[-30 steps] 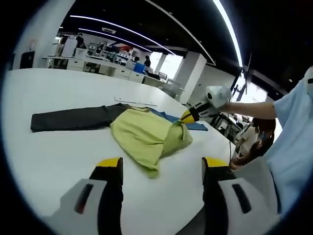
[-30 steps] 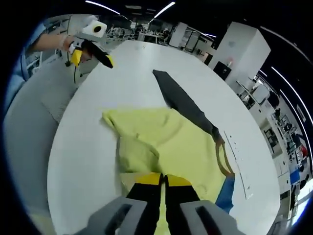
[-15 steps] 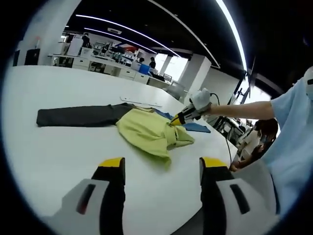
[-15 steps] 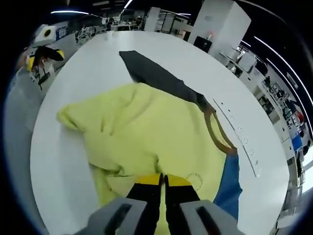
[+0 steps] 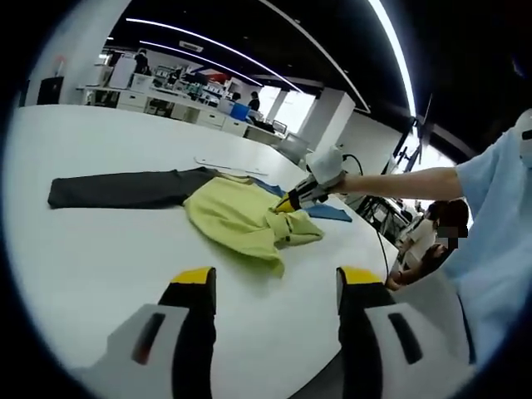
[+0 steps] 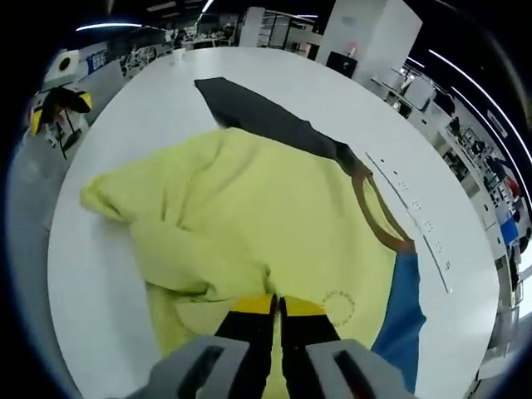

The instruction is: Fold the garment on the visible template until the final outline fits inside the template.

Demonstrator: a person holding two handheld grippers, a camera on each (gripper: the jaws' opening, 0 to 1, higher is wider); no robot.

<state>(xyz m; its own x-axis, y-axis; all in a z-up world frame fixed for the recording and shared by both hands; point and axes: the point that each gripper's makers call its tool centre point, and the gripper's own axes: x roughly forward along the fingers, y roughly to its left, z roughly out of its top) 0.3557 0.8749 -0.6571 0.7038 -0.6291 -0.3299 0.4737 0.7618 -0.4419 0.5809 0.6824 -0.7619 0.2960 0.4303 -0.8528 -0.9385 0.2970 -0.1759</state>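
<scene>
More garment (image 6: 274, 224) folded over

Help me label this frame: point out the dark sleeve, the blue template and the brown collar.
dark sleeve (image 5: 116, 189), left gripper view, mid-length of the sleeve.
blue template (image 6: 401, 303), right gripper view, exposed edge.
brown collar (image 6: 376, 218), right gripper view, curved band.
</scene>
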